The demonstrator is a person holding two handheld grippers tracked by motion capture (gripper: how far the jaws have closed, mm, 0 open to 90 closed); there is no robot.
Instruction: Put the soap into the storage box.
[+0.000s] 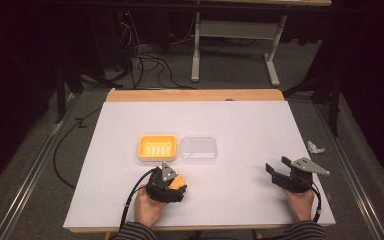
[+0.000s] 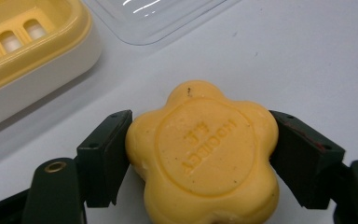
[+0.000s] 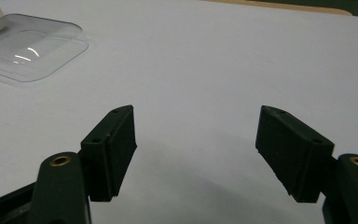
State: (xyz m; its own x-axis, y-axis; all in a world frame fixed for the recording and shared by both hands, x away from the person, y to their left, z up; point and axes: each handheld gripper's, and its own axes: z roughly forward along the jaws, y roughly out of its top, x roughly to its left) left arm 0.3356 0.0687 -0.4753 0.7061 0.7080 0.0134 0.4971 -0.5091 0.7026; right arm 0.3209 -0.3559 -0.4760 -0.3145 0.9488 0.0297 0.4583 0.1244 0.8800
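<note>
A yellow flower-shaped soap bar lies on the white table, and my left gripper is shut on it, both pads pressing its sides. From above, the soap peeks out orange under that gripper near the front left. Just beyond it stands a yellow soap dish with a slotted floor, and beside that a clear plastic lid lies flat. My right gripper rests at the front right, open, with nothing between its jaws.
A white sheet covers the table, with a wooden edge at the back. A crumpled white scrap lies on the floor at the right. Cables and a table's legs stand beyond the far edge.
</note>
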